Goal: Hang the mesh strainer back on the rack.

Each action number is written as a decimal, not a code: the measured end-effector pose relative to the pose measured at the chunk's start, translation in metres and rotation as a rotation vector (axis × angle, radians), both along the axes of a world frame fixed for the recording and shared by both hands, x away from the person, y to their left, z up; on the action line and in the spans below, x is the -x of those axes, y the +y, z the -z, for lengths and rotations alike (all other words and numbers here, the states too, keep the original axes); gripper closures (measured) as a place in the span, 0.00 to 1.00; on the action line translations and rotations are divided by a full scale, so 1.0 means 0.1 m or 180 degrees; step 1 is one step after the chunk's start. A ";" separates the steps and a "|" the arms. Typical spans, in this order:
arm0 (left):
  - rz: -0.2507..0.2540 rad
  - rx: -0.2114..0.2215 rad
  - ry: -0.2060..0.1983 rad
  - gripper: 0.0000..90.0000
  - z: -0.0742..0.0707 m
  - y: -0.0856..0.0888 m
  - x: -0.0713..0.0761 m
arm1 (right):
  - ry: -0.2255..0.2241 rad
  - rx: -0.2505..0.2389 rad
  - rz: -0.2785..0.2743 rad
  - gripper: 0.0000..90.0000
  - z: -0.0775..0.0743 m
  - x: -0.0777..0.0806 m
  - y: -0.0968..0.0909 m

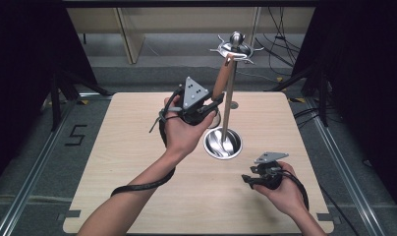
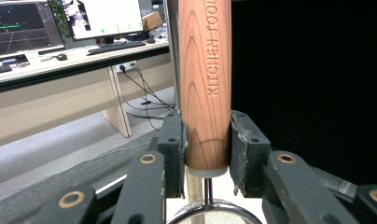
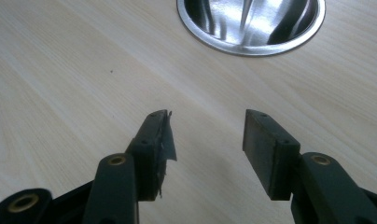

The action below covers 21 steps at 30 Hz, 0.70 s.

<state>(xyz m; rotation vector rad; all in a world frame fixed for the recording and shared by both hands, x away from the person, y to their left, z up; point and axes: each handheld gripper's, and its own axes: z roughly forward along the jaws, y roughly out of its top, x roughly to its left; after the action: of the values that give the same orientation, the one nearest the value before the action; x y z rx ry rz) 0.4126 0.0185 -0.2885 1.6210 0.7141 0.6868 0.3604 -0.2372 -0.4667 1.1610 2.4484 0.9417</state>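
Left gripper (image 2: 206, 154) clamps wooden handle (image 2: 205, 84)
Handle stands upright between both pads, hanging from the rack (image 1: 234, 48); right gripper (image 3: 207, 140) gapes empty.

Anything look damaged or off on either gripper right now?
Yes: on the right gripper, a dark strip is peeling off one finger pad with a ragged edge. The left gripper is clamped squarely on the wooden handle; nothing odd there.
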 end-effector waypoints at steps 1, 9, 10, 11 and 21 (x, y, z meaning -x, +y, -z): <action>-0.0003 0.0003 0.0000 0.76 0.00 0.00 0.00 | -0.0001 -0.0001 0.0001 0.57 0.00 0.00 0.00; -0.0022 -0.0007 0.0009 0.75 -0.01 -0.02 -0.03 | -0.0002 0.0002 -0.0003 0.57 0.00 0.00 0.00; -0.0027 -0.0010 0.0006 0.75 -0.01 -0.02 -0.03 | 0.0030 -0.0003 0.0017 0.57 0.00 0.01 0.00; -0.0028 -0.0012 0.0008 0.75 -0.01 -0.02 -0.04 | 0.0029 -0.0002 0.0017 0.57 0.00 0.01 0.00; -0.0040 -0.0031 0.0039 0.75 0.00 -0.05 -0.09 | 0.0059 -0.0028 0.0052 0.57 0.00 0.02 0.01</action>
<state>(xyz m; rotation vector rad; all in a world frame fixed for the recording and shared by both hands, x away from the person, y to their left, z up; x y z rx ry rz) 0.4213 0.0139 -0.2885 1.6322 0.7314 0.6909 0.3587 -0.2362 -0.4664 1.1960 2.4479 0.9423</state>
